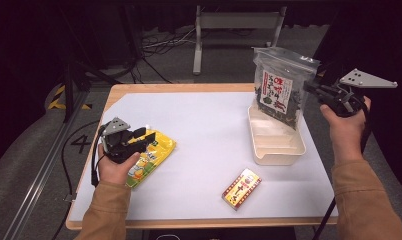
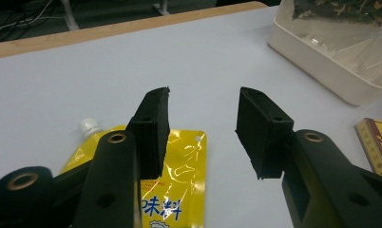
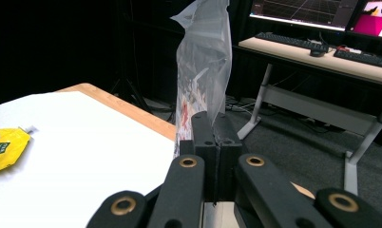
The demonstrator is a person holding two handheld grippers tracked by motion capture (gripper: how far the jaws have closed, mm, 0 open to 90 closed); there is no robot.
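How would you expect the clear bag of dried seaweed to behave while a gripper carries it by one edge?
The clear bag probably flexes: its thin film looks creased in the right gripper view. It seems light, hanging upright from one pinched edge. It may sway or catch the tray rim below.

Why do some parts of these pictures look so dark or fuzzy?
High view: light falls on the white table while the floor behind fades to black; the whole picture is soft. Left gripper view: the near claw is dark and a little blurred, and the yellow pouch has sheen. Right gripper view: the clear bag glints against a black background.
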